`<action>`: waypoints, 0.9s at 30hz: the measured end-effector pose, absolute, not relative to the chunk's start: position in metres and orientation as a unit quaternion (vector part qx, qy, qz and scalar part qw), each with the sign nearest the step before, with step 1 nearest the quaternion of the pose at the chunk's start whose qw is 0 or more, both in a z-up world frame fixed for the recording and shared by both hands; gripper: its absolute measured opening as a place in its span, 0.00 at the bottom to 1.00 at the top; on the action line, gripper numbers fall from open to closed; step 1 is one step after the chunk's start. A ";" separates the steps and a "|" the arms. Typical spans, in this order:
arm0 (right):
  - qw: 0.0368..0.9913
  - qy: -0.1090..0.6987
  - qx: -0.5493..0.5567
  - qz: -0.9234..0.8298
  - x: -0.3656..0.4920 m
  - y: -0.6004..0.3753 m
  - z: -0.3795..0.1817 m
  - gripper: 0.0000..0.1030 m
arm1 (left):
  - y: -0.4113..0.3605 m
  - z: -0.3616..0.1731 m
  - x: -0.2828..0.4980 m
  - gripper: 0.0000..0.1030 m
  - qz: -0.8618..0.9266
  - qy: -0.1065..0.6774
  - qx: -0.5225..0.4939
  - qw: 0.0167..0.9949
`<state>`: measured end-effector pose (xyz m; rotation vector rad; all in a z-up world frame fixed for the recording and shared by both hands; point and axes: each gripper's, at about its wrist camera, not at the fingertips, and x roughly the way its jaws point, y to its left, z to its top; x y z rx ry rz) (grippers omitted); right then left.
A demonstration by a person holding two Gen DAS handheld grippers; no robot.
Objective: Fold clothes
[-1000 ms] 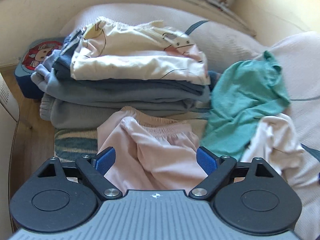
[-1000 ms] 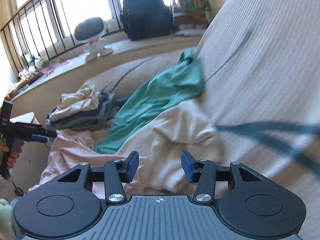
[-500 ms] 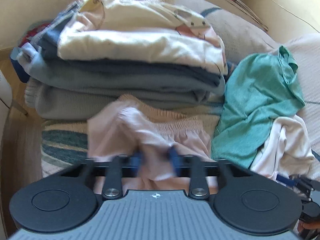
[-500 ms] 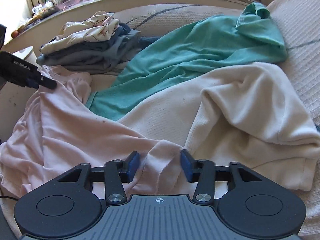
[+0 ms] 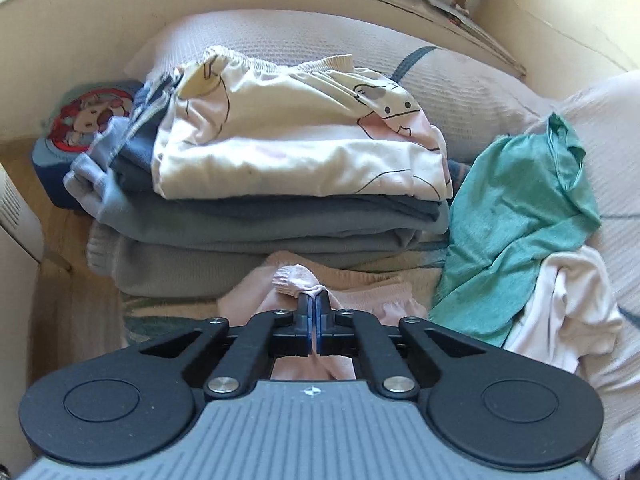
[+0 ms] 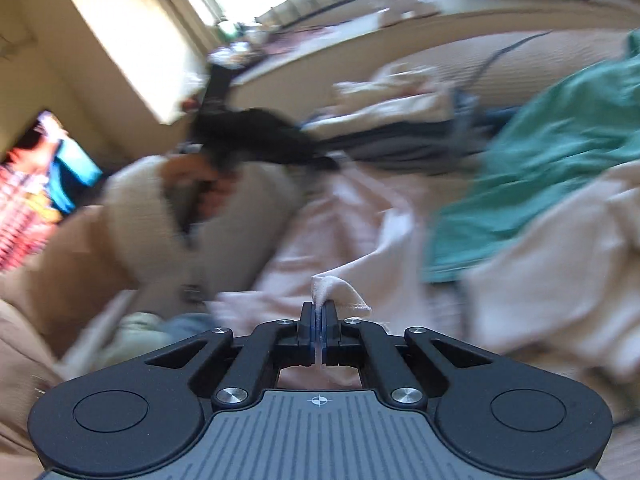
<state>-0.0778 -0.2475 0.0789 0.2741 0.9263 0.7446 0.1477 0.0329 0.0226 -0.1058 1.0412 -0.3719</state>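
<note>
A pale pink garment (image 5: 360, 296) lies on the sofa in front of a stack of folded clothes (image 5: 280, 184). My left gripper (image 5: 314, 312) is shut on a bunched fold of its elastic waistband. In the right wrist view the same pink garment (image 6: 352, 232) spreads across the seat, and my right gripper (image 6: 319, 320) is shut on a hem corner of it. The left gripper (image 6: 256, 136) shows there as a blurred black shape at the garment's far end.
A teal shirt (image 5: 520, 216) and a white garment (image 5: 568, 304) lie unfolded to the right on the sofa. A cartoon cushion (image 5: 92, 120) sits left of the stack. A person's arm in a beige sleeve (image 6: 168, 220) is at left. The sofa back (image 5: 320, 40) rises behind.
Both grippers went from open to shut on the pink garment. The left one moved in on the waistband; the right one swung left, and its view is now blurred.
</note>
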 end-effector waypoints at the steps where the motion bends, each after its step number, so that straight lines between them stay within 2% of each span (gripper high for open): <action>1: 0.806 0.438 0.148 0.369 -0.079 -0.239 0.079 0.02 | 0.034 0.026 0.147 0.02 -0.176 0.490 -0.039 0.853; 8: 0.726 0.459 0.192 0.475 -0.068 -0.159 0.066 0.02 | 0.062 0.046 0.147 0.02 -0.141 0.449 0.008 0.882; 14: 0.717 0.485 0.129 0.484 -0.047 -0.093 0.034 0.03 | 0.076 0.018 0.164 0.02 -0.149 0.446 0.027 0.882; 16: 0.727 0.497 0.098 0.463 -0.041 -0.077 0.019 0.05 | 0.080 0.003 0.170 0.05 -0.152 0.461 0.021 0.874; 17: 0.729 0.506 0.089 0.452 -0.039 -0.072 0.012 0.10 | 0.084 -0.004 0.173 0.06 -0.145 0.468 0.012 0.872; 19: 0.731 0.525 0.070 0.431 -0.035 -0.063 -0.002 0.15 | 0.094 -0.013 0.175 0.19 -0.136 0.480 -0.004 0.867; 22: 0.730 0.542 0.065 0.412 -0.035 -0.063 -0.004 0.33 | 0.108 -0.015 0.168 0.40 -0.128 0.481 -0.008 0.867; 24: 0.736 0.524 0.077 0.422 -0.037 -0.076 0.012 0.39 | 0.118 -0.009 0.161 0.45 -0.128 0.475 -0.011 0.870; 26: 0.754 0.496 0.094 0.421 -0.033 -0.098 0.035 0.52 | 0.123 -0.003 0.155 0.51 -0.135 0.468 -0.019 0.873; 27: 0.771 0.479 0.098 0.409 -0.029 -0.110 0.045 0.61 | 0.125 0.001 0.152 0.59 -0.139 0.464 -0.024 0.874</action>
